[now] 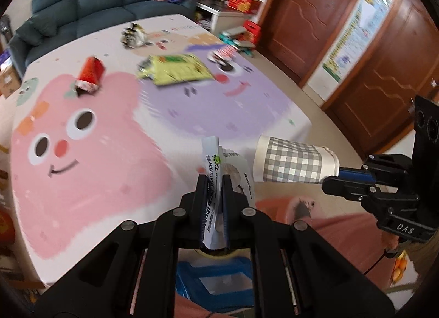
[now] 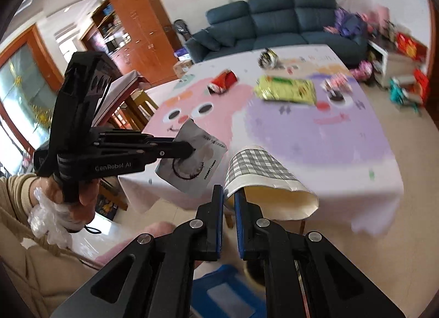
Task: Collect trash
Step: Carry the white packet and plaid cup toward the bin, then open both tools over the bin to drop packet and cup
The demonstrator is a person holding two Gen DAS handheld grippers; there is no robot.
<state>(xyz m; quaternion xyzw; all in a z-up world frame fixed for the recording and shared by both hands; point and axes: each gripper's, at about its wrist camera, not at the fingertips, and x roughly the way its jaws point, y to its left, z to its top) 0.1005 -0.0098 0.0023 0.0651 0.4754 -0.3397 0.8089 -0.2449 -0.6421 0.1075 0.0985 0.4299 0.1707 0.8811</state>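
Note:
My left gripper [image 1: 214, 180] is shut on a silver-white candy wrapper [image 1: 212, 159], held off the near edge of the table; it also shows in the right wrist view [image 2: 189, 165]. My right gripper [image 2: 229, 194] is shut on the rim of a grey-checked paper cup [image 2: 263, 178], held on its side; the cup shows in the left wrist view [image 1: 293, 164]. On the table [image 1: 109, 153] lie a red crushed packet [image 1: 90, 73], a yellow-green snack bag [image 1: 175, 69], a dark crumpled wrapper [image 1: 133, 35] and a pink-striped wrapper [image 1: 223, 53].
A blue bin [image 1: 214, 276] with a clear liner sits below both grippers, also in the right wrist view [image 2: 225, 290]. A dark blue sofa [image 1: 90, 2] stands behind the table. Wooden doors [image 1: 384, 71] are to the right. Clutter lies on the floor [image 1: 238, 38].

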